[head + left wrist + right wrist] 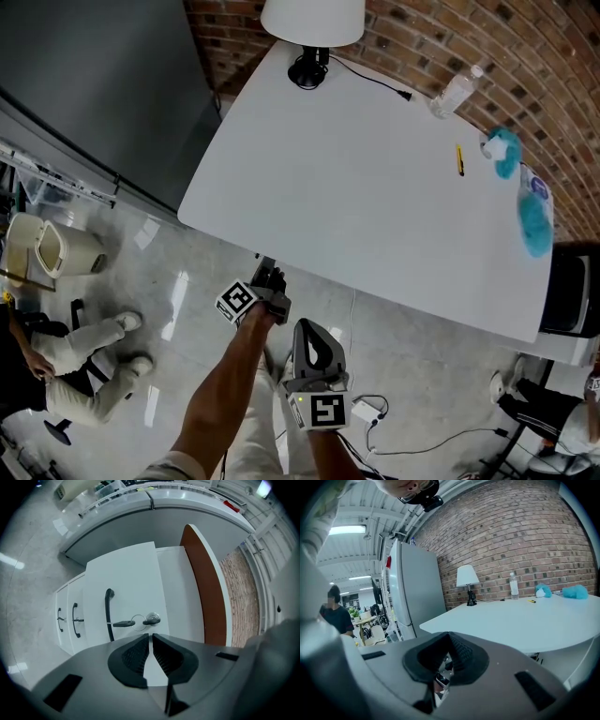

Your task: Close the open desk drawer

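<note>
The open drawer [126, 583] stood out from the white cabinet straight ahead of the left gripper [150, 635], whose jaws were all but closed on nothing; its black handle [108, 613] and a key [124, 624] on a ring in the lock [151, 619] lay just beyond the tips; two more handled drawers [68, 619] sat to one side; the right gripper [449, 638], jaws together and empty, faced the desk top [525, 620], a lamp [468, 581] and a bottle [513, 585].
</note>
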A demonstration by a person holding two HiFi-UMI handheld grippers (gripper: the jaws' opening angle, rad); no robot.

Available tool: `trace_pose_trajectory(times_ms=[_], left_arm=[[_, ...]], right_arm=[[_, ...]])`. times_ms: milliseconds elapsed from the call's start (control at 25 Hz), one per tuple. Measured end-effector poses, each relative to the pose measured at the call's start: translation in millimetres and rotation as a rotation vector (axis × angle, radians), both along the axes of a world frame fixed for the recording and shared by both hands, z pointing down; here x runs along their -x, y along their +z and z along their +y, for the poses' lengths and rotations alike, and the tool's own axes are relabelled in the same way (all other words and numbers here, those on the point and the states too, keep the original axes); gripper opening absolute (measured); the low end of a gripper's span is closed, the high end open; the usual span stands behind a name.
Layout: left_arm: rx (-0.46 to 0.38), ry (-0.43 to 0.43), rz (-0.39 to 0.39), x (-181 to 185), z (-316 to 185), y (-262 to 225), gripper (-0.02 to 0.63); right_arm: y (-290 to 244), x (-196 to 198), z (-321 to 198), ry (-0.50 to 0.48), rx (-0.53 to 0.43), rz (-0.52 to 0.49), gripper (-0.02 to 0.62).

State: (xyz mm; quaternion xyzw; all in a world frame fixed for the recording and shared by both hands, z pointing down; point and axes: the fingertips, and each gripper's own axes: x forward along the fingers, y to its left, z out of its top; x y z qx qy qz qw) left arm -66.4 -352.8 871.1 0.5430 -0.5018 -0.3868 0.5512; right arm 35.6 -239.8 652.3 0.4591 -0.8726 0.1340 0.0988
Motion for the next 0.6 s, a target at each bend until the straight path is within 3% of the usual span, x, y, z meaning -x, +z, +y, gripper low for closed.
trace_pose_trajectory(times_ms=[360, 600], left_arm=[[-0.035, -0.014, 0.042, -2.4, -19.8, -8.5, 0.014], [-0.014, -0.005, 0.016, -0.3, -19.1, -3.8, 0.014]], right_arm=[[-1.1, 0.5, -7.7, 0.000, 0.005, 0.003, 0.002], [-1.6, 1.5, -10.6, 0.003, 0.006, 0.004, 0.002]])
